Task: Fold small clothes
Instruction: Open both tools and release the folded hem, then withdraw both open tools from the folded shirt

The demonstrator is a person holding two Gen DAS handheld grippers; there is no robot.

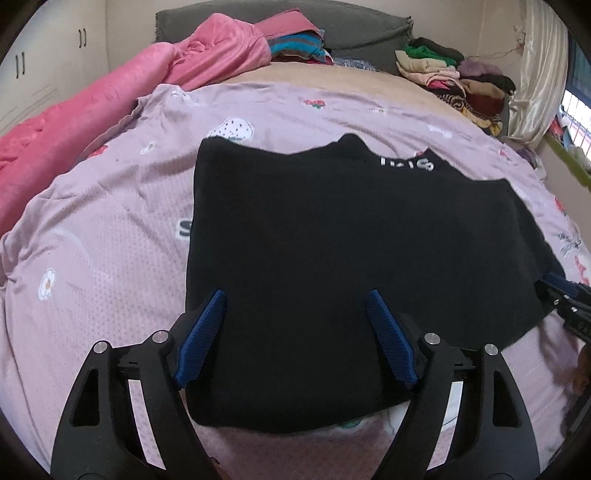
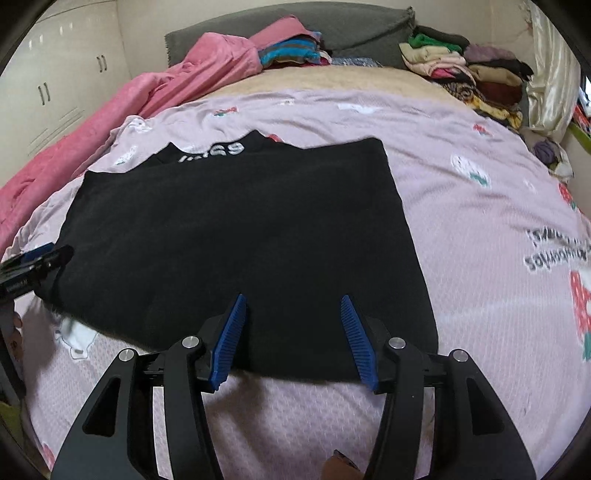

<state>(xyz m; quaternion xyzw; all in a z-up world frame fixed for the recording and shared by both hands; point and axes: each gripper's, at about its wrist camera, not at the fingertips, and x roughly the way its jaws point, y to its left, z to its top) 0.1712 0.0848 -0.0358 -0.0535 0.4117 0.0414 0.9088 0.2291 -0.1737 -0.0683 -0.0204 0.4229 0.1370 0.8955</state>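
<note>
A black garment (image 1: 351, 236) with white lettering near its far edge lies flat, partly folded, on the pink flowered bedsheet (image 1: 103, 229). It also shows in the right wrist view (image 2: 240, 236). My left gripper (image 1: 295, 299) is open and empty, its blue pads over the garment's near left part. My right gripper (image 2: 293, 301) is open and empty over the garment's near right edge. The right gripper's tip shows at the far right of the left wrist view (image 1: 561, 291); the left gripper's tip shows at the left of the right wrist view (image 2: 33, 262).
A pink blanket (image 1: 92, 110) is bunched along the left side of the bed. Piles of folded clothes (image 1: 454, 77) sit at the far right by a curtain, and more clothes (image 1: 295, 44) lie against the grey headboard (image 1: 362, 26). White wardrobes (image 2: 55, 85) stand left.
</note>
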